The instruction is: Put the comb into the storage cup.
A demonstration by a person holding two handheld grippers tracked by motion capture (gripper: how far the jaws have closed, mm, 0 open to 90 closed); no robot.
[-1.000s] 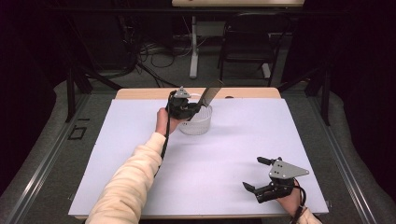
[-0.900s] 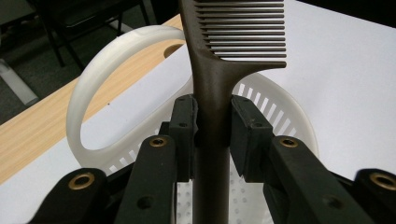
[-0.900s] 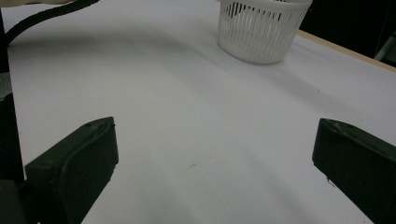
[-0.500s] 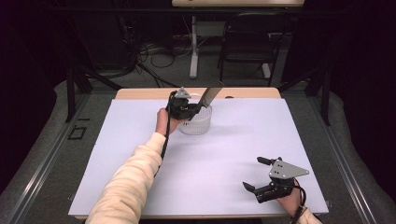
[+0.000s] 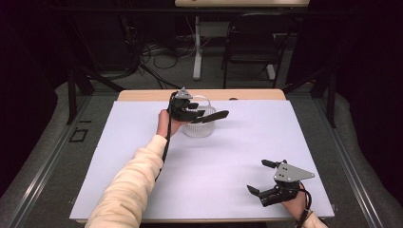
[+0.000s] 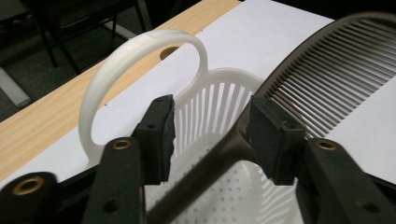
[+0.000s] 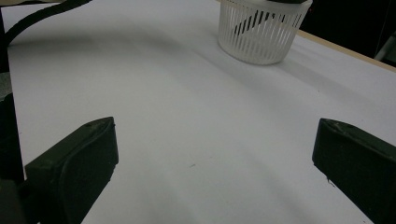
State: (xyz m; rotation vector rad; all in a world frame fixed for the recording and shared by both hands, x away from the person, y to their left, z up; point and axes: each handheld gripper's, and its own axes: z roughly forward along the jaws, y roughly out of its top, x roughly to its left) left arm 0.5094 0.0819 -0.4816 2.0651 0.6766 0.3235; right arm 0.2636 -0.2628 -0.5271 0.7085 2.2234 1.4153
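Comb [image 5: 212,116] is seen resting in the white basket [image 5: 199,129], between the parted left gripper [image 5: 189,113] jaws. Right gripper [image 5: 265,178], well apart from the basket, is held spread wide.

1. Your left arm wears a cream long sleeve [image 5: 130,183].
2. Your left gripper [image 6: 212,135] has black jaws, ribbed pads, brass-ringed screw holes.
3. Your right gripper [image 5: 266,178], at five o'clock, carries a grey three-cornered plate and black cable.

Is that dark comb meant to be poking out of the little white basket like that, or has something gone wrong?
Nothing looks spilled or broken. The comb sits askew, its handle down in the white basket and its toothed end jutting over the rim. The left gripper has its jaws open, one on each side of the handle. The right gripper rests open on the table.
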